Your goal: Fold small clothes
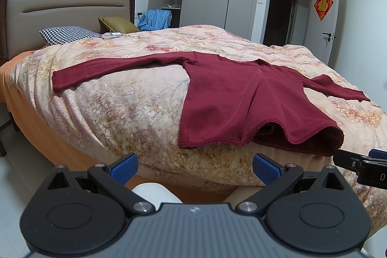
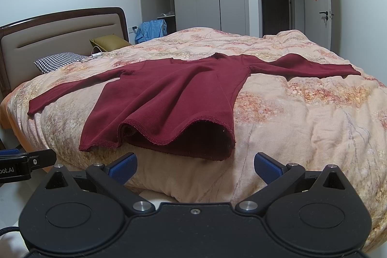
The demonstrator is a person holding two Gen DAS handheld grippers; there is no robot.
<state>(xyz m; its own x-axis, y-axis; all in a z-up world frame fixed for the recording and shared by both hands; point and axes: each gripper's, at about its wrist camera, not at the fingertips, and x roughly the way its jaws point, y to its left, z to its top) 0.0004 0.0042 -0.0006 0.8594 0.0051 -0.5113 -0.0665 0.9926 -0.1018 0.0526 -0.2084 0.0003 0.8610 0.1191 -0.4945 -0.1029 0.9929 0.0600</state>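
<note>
Both grippers, left (image 1: 194,167) and right (image 2: 194,167), spread wide, empty; maroon shirt (image 2: 169,98) flat on quilt (image 2: 302,113) just beyond fingertips.

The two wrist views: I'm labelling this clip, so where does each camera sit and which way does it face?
Left wrist: sits on the left tool, off the bed's near edge, facing the headboard side; its open blue pads show, and the right tool pokes in at right.
Right wrist: sits on the right tool, further right, facing across the bed; open blue pads show, left tool at left.
Shared: dark red long-sleeved knit top spread flat on the floral peach quilt.
</note>
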